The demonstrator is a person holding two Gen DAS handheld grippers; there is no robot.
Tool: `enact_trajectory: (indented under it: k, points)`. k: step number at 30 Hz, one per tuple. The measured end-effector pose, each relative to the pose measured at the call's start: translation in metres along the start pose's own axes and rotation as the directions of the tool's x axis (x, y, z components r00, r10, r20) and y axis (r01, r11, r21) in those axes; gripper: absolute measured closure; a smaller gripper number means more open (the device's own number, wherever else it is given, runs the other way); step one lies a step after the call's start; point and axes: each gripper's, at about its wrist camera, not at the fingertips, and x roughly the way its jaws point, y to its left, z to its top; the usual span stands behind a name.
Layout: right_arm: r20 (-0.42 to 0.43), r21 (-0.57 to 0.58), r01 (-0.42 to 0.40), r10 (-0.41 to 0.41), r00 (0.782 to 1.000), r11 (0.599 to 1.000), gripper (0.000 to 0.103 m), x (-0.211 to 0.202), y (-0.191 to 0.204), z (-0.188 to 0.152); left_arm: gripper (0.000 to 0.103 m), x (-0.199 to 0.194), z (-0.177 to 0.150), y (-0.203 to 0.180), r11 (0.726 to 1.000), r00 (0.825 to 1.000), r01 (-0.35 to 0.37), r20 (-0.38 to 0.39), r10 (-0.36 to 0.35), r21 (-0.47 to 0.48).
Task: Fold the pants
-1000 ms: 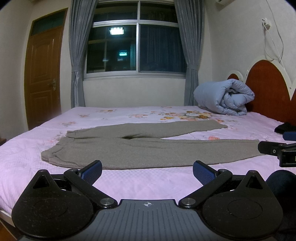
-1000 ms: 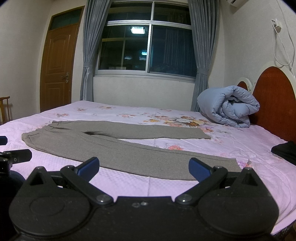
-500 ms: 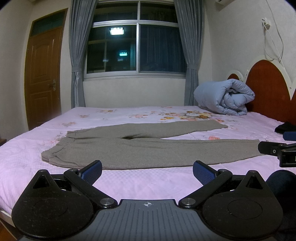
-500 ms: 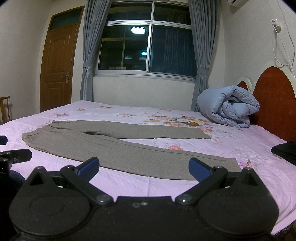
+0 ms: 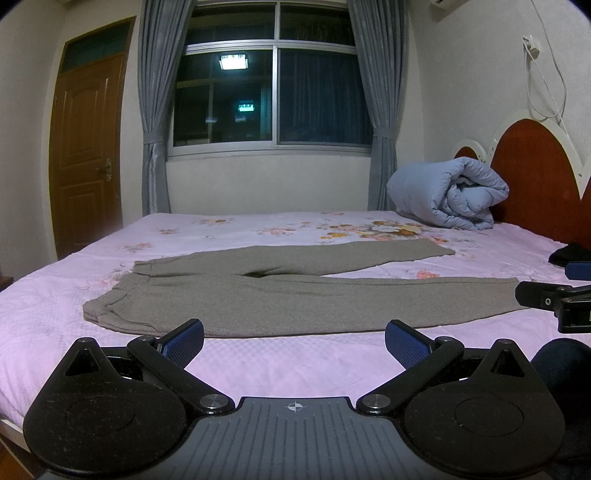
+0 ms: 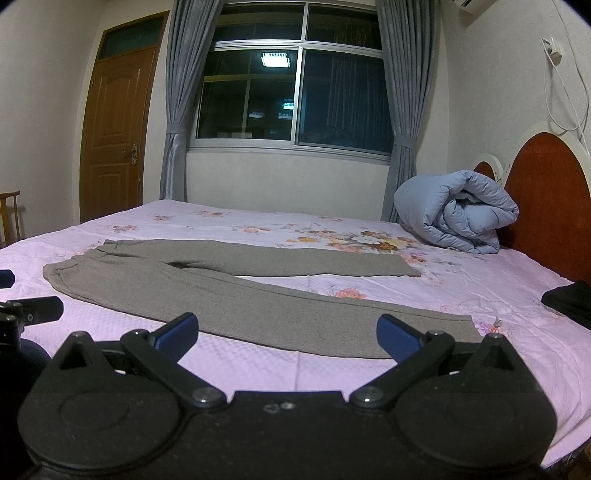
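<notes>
Pink floral bed (image 5: 258, 373) carries grey pants (image 5: 295, 299) laid flat, legs toward headboard edge. Left gripper (image 5: 294, 338) and right gripper (image 6: 287, 334) both gape wide, holding nothing, near front edge.

Home bedroom. Double bed (image 5: 258, 373) with pink floral sheet, arched red-brown headboard (image 5: 532, 177), rolled blue duvet (image 5: 443, 195) at the head end. Wooden door (image 5: 86, 155) with transom on the left, grey tied-back curtains (image 5: 153, 110) framing a sliding window (image 5: 273, 96), dark outside, ceiling light reflected in the glass. AC unit (image 6: 467, 4) high on the wall.
</notes>
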Motion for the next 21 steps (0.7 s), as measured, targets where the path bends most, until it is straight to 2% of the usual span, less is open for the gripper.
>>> enact_trajectory:
  k: [21]
  points:
    - [0.0,0.0,0.0,0.0,1.0,1.0,0.006,-0.0005,0.0006,0.0002,0.0,-0.0011,0.0048,0.001,1.0,1.0,-0.001,-0.001,0.001,0.001]
